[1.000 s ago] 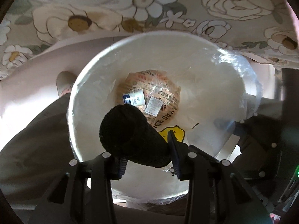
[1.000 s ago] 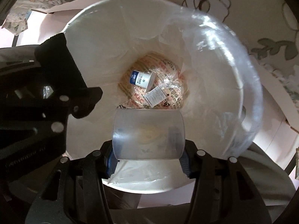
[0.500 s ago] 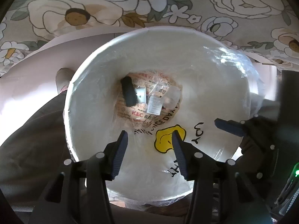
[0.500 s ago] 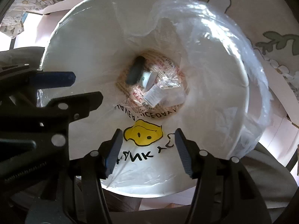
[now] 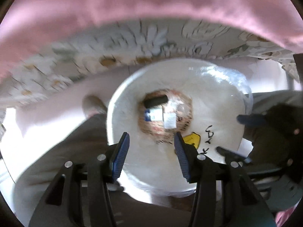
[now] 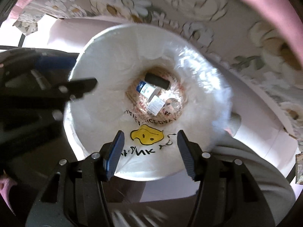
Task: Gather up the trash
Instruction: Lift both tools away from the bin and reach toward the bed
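Observation:
A white trash bin lined with a clear plastic bag stands on the floor below both grippers. At its bottom lie a black roll, a small white bottle with a blue label and a clear plastic cup. My left gripper is open and empty above the bin's near rim. My right gripper is open and empty above the near rim. Each gripper also shows at the edge of the other's view, the right one and the left one.
A floral tablecloth hangs behind the bin, with pink fabric above it. The person's grey trouser leg and shoe are left of the bin. The floor is pale.
Both grippers opened: the black roll fell from the left and the clear cup from the right into the bin. Both have since lifted and tilted up, with motion blur now.

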Demonstrator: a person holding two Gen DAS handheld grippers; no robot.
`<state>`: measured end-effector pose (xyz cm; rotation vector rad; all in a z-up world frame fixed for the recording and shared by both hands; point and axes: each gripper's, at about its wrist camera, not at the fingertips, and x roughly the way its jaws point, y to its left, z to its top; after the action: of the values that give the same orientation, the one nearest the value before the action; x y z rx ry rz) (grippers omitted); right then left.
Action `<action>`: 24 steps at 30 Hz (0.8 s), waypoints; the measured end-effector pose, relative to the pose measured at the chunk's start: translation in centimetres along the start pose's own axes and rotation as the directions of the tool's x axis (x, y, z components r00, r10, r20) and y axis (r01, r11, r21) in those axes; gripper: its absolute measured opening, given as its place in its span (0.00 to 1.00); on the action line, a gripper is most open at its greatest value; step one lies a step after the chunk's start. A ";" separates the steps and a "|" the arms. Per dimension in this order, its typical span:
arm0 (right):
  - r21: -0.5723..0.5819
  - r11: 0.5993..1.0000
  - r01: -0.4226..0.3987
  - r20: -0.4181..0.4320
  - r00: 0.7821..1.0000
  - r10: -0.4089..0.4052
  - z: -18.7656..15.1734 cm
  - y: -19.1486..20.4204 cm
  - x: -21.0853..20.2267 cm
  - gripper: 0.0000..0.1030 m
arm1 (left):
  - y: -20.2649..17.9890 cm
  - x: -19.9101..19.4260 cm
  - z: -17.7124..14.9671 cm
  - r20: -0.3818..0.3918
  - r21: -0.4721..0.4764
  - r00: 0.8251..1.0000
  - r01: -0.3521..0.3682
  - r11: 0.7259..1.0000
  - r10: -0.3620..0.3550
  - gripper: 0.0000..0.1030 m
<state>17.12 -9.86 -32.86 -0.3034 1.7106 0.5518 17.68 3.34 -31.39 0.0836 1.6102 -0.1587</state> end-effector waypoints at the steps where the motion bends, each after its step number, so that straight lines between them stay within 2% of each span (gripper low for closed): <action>1: -0.005 1.000 0.002 0.009 1.000 -0.002 -0.2 0.0 -0.6 0.57 | 0.1 -0.8 0.0 0.020 0.008 1.000 -0.013 1.000 0.013 0.50; 4: -0.018 1.000 0.010 0.045 0.999 -0.009 -0.9 0.1 -2.5 0.57 | 0.1 -3.9 -0.1 0.096 0.034 0.994 -0.053 0.998 0.049 0.50; 7: -0.031 0.999 0.024 0.088 0.996 -0.021 -1.2 0.3 -4.9 0.57 | -0.1 -7.0 -0.2 0.173 0.047 0.982 -0.083 0.995 0.074 0.55; 14: -0.042 0.997 0.065 0.224 0.973 -0.054 -1.8 0.3 -11.7 0.57 | -0.5 -14.4 -0.9 0.336 0.048 0.936 -0.126 0.991 0.102 0.64; 17: -0.031 0.996 0.081 0.300 0.951 -0.068 -1.8 -0.1 -15.1 0.57 | -0.5 -17.4 -1.0 0.393 0.042 0.913 -0.137 0.990 0.109 0.67; 20: -0.008 0.995 0.098 0.381 0.920 -0.087 -1.9 -0.4 -18.3 0.65 | -0.4 -20.1 -0.9 0.441 0.034 0.891 -0.141 0.989 0.111 0.73; 24: 0.013 0.992 0.125 0.469 0.875 -0.117 -2.0 -0.7 -22.8 0.68 | -0.1 -23.6 -0.2 0.505 0.013 0.852 -0.163 0.987 0.134 0.81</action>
<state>20.71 -13.70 -10.57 -0.2613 1.2066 0.4998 18.59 4.34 -7.77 0.1938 1.0684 -0.0936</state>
